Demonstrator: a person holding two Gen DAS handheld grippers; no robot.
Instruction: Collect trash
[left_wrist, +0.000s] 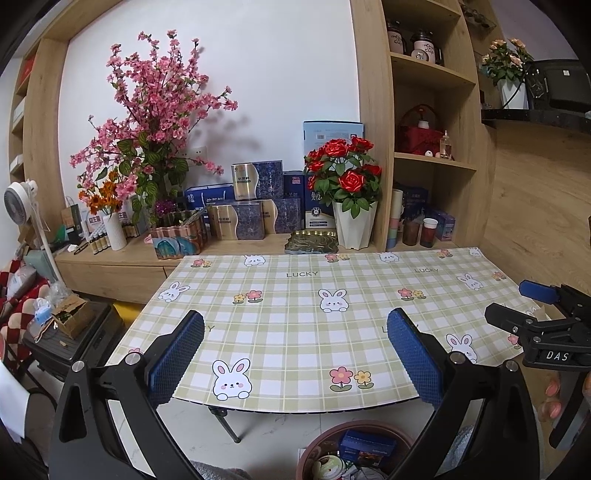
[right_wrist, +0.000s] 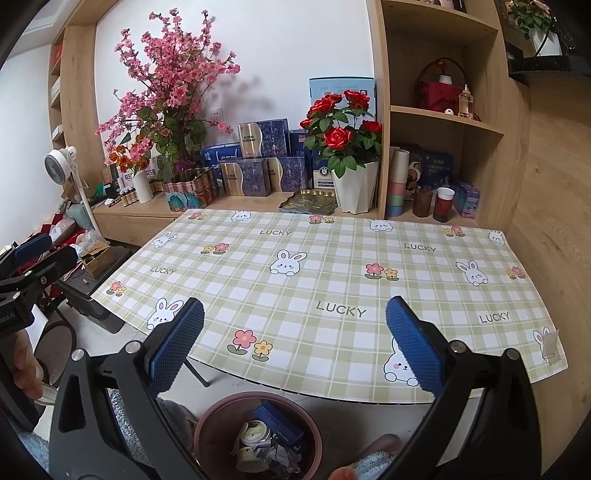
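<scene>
Both grippers hung over the near edge of the table (right_wrist: 332, 258), the left gripper (left_wrist: 295, 350) and the right gripper (right_wrist: 295, 343) each with its blue pads spread wide and nothing between them. The checked cloth looked bare except for one small pale scrap (right_wrist: 550, 345), apparently crumpled paper or wrapper, lying at the near right corner, close to the cloth's edge; in the left wrist view it showed only partly behind the right gripper's jaws. On the floor just below the table's near edge stood the bin (right_wrist: 218, 417), a brown round tub already holding a blue box (right_wrist: 279, 421), a round lid or cup (right_wrist: 255, 430) and crumpled papers. By that evidence the collection appeared nearly done, the scrap being the last piece in sight. For the step in hand, the right gripper was the nearer tool: it would do well to swing right, come down over the scrap with pads still apart, one pad on each side, and close low against the cloth so the thin piece is pinched rather than pushed off the edge. The carry to the bin would be short, and release should wait until the pads are above the rim. The left gripper needed only to keep clear.
</scene>
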